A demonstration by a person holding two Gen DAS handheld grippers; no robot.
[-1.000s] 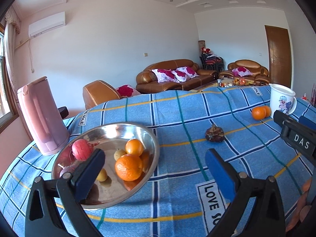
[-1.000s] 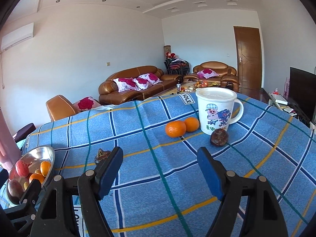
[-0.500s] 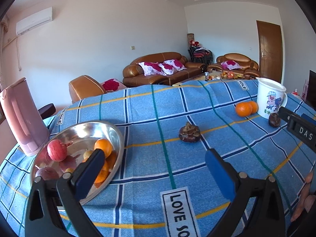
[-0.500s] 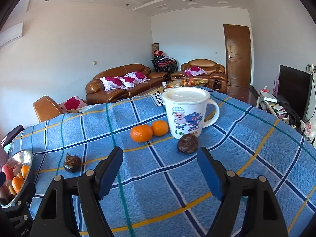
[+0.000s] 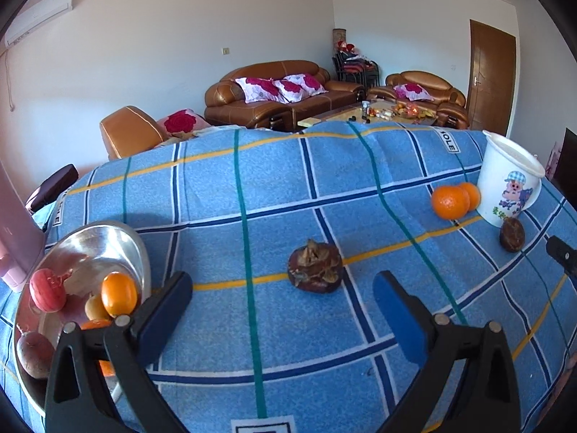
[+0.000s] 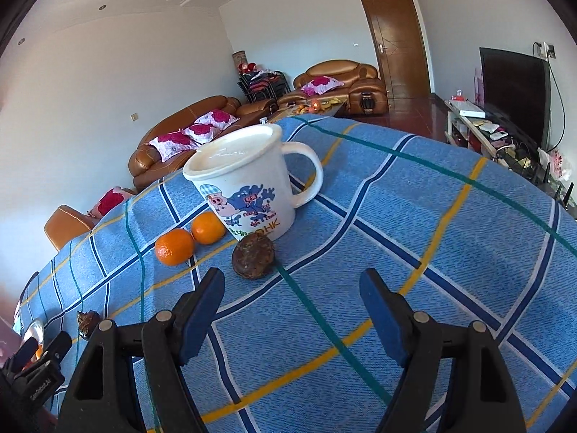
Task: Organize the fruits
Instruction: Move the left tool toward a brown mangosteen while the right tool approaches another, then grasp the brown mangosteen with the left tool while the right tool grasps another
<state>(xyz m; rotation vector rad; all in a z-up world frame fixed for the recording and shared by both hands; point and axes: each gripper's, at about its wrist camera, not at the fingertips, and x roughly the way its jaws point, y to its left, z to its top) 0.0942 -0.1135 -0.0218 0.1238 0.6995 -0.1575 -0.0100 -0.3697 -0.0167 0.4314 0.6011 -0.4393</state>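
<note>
A dark purple mangosteen point(image 5: 315, 269) lies on the blue checked cloth just beyond my open left gripper point(image 5: 283, 288), nothing between its fingers. At the left a steel bowl point(image 5: 119, 238) holds oranges, a red apple and other fruit. My right gripper point(image 6: 290, 287) is open and empty; a dark brown round fruit point(image 6: 253, 256) lies just ahead of it, in front of a white cartoon mug point(image 6: 245, 191). Two oranges point(image 6: 187, 240) sit to the mug's left. The mug point(image 5: 510, 184), the oranges point(image 5: 454, 200) and the brown fruit point(image 5: 512, 236) also show at the right of the left wrist view.
A pink kettle point(image 5: 14, 223) stands at the far left by the bowl. The cloth's far edge drops off toward brown sofas point(image 5: 281, 93). The other gripper's black body shows at the right edge point(image 5: 562, 252) and at the lower left point(image 6: 32, 371).
Both grippers swung right across the table. The bowl slid to the left edge and the mangosteen came close ahead of the left one; the mug and brown fruit came close to the right one.
</note>
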